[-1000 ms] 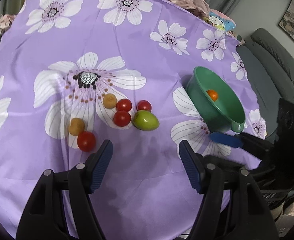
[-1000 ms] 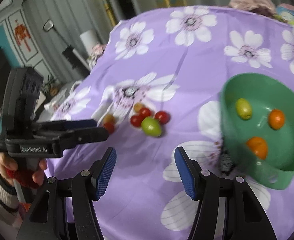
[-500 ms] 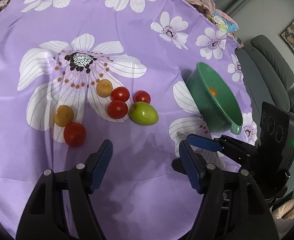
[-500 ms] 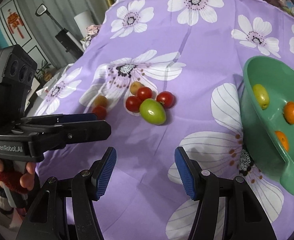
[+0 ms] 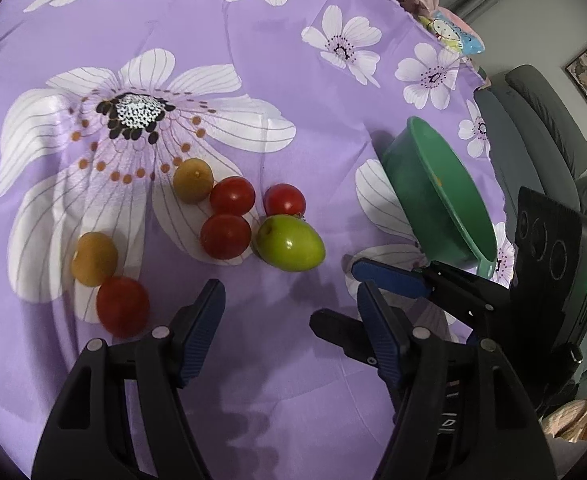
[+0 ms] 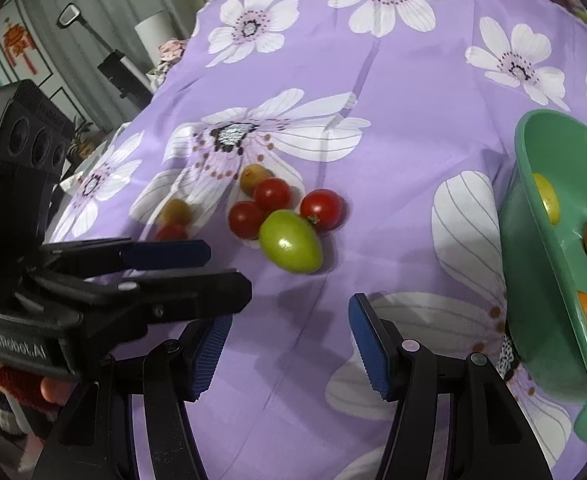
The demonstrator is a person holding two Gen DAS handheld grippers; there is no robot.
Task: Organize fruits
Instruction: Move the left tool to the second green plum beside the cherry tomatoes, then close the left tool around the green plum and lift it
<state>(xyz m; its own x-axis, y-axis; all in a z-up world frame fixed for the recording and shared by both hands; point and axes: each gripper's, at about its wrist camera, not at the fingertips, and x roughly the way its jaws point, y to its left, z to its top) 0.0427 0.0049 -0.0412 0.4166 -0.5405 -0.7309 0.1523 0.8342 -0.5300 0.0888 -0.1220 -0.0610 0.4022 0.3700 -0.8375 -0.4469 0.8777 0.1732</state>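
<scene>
Both grippers wide open, holding nothing. We put right gripper (image 6: pixel 289 344) around green tomato (image 6: pixel 290 241), squeeze softly, miss red tomatoes (image 6: pixel 321 209), carry to green bowl (image 6: pixel 549 280). Left gripper (image 5: pixel 291 328) waits.

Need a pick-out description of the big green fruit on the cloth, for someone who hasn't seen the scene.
On the purple flowered tablecloth, left of the green plastic bowl, lies a cluster of small round fruits. The large green egg-shaped fruit sits at the cluster's bowl-side edge, touching a red cherry tomato. It is the only green one on the cloth, and the biggest.
</scene>
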